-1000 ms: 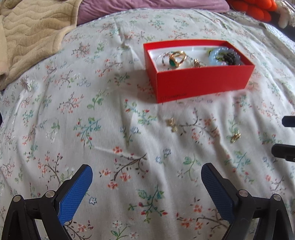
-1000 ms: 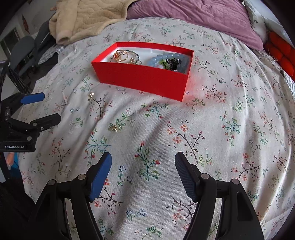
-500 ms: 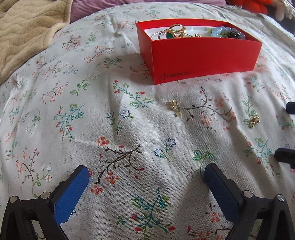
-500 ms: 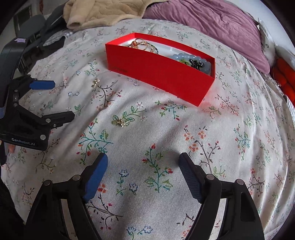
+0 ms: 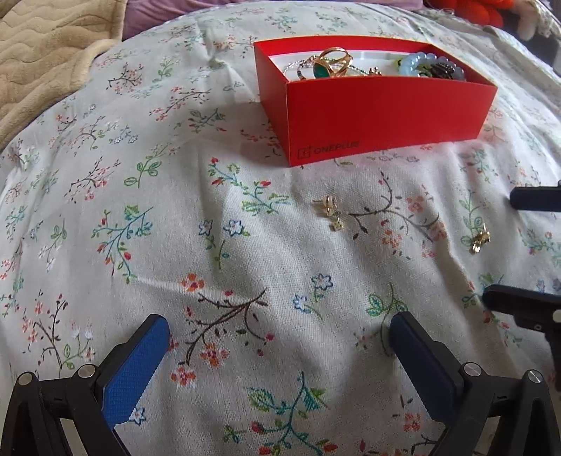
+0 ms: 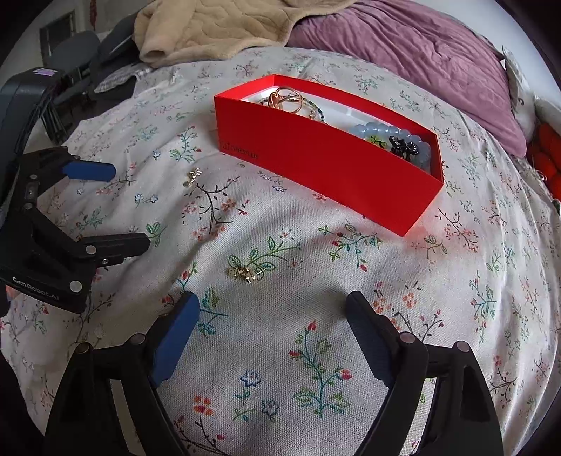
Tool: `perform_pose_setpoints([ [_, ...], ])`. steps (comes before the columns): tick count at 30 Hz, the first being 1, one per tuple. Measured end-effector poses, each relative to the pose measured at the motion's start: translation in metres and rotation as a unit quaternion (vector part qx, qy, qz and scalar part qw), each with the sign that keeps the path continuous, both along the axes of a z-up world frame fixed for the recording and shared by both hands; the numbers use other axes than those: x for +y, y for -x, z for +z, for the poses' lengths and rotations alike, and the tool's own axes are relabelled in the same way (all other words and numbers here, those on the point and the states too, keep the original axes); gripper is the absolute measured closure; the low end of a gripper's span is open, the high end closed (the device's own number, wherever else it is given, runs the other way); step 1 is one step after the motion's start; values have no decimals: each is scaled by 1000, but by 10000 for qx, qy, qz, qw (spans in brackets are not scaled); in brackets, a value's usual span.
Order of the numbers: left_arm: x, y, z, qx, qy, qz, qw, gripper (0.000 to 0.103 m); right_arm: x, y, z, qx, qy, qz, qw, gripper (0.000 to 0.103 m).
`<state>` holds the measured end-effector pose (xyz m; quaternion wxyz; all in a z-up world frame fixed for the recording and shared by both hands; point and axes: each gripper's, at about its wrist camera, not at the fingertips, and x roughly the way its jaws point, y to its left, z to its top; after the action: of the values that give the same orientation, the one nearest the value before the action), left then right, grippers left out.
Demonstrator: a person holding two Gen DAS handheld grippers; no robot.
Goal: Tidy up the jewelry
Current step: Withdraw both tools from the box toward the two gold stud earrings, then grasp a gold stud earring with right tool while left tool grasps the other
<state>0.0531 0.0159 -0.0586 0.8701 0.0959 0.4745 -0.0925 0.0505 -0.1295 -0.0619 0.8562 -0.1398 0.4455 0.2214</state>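
A red cardboard box [image 5: 385, 115] [image 6: 326, 165] stands on the flowered bedsheet. It holds a gold ring with a green stone [image 5: 329, 66], a pale blue bead bracelet [image 5: 417, 65] and other pieces. Two small gold earrings lie loose on the sheet in front of it. One earring [image 5: 331, 210] [image 6: 193, 177] lies ahead of my left gripper [image 5: 280, 326], which is open and empty. The other earring [image 5: 478, 240] [image 6: 245, 273] lies just beyond my right gripper [image 6: 272, 301], open with nothing between its fingers. Each gripper shows at the edge of the other's view.
A beige quilted blanket [image 6: 217, 24] and a purple cover [image 6: 403, 45] lie at the far end of the bed. Something orange [image 5: 470, 8] sits at the far right. Dark chairs [image 6: 80, 52] stand beyond the bed's left edge.
Both grippers have come lower and nearer the sheet, so the box and earrings look larger. The right gripper's jaws have spread wider and it has closed in on the nearer earring.
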Motion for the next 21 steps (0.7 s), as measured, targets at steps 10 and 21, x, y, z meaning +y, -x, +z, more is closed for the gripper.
perform_pose_setpoints([
  [10,-15,-3,3,-39,-104,-362,9993,4,15,-5,2,136,-176,295,9993,54],
  [21,-16,-7,2,48,-122,-324,9994,4,13,-5,2,157,-231,296,9992,64],
])
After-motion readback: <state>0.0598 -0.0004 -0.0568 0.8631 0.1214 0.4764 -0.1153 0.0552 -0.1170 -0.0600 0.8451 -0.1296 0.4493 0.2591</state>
